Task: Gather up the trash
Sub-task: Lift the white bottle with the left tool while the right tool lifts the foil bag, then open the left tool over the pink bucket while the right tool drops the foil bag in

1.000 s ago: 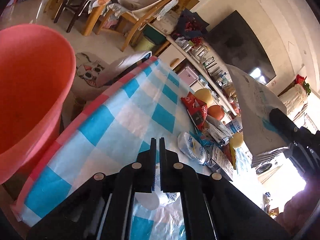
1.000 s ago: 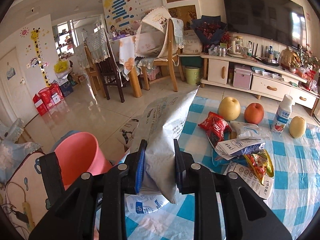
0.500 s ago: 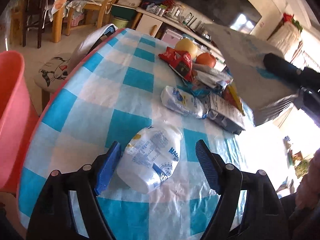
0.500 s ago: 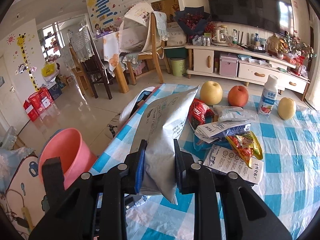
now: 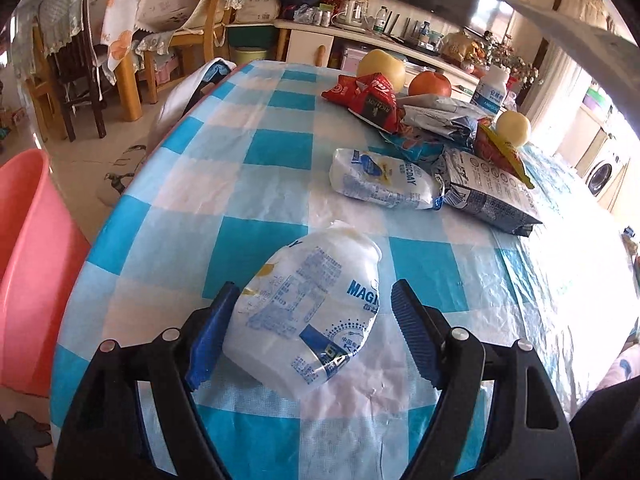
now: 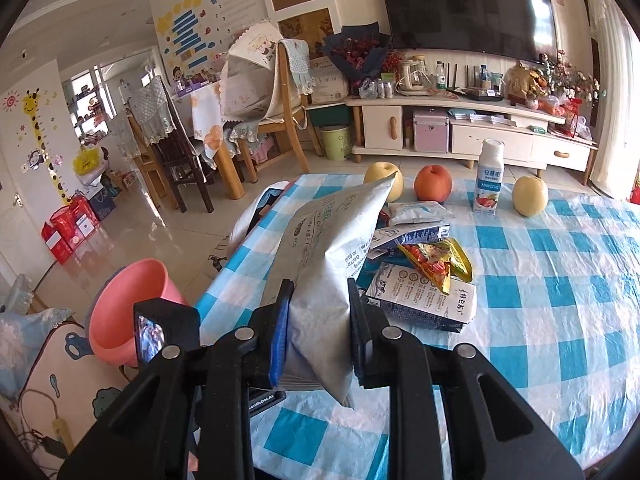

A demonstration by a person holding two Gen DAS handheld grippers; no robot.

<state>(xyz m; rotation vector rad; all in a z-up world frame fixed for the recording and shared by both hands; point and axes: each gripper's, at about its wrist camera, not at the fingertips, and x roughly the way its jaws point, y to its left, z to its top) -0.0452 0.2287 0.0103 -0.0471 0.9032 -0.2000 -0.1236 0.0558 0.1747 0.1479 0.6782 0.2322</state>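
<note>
A crumpled white plastic bottle (image 5: 308,312) with blue print lies on its side on the blue-and-white checked table (image 5: 260,148). My left gripper (image 5: 316,290) is open and straddles it, with a gap at the right pad. My right gripper (image 6: 320,286) is shut on a silver foil bag (image 6: 336,232), held up above the table's near-left part; the bag's corner also shows at the top right of the left wrist view (image 5: 580,52). A pink bin (image 5: 24,264) stands on the floor left of the table, and the right wrist view shows this bin (image 6: 128,304) too.
More litter lies mid-table: another white bottle (image 5: 380,180), a red wrapper (image 5: 368,96), a printed carton (image 5: 488,192), a yellow-red wrapper (image 6: 436,260). Behind stand an apple (image 6: 433,184), two pears (image 6: 530,196) and an upright yogurt bottle (image 6: 489,176). Chairs stand beyond.
My left gripper went from shut to open, rolled level and came down around the lying bottle. My right gripper carried the silver bag sideways, still shut on it.
</note>
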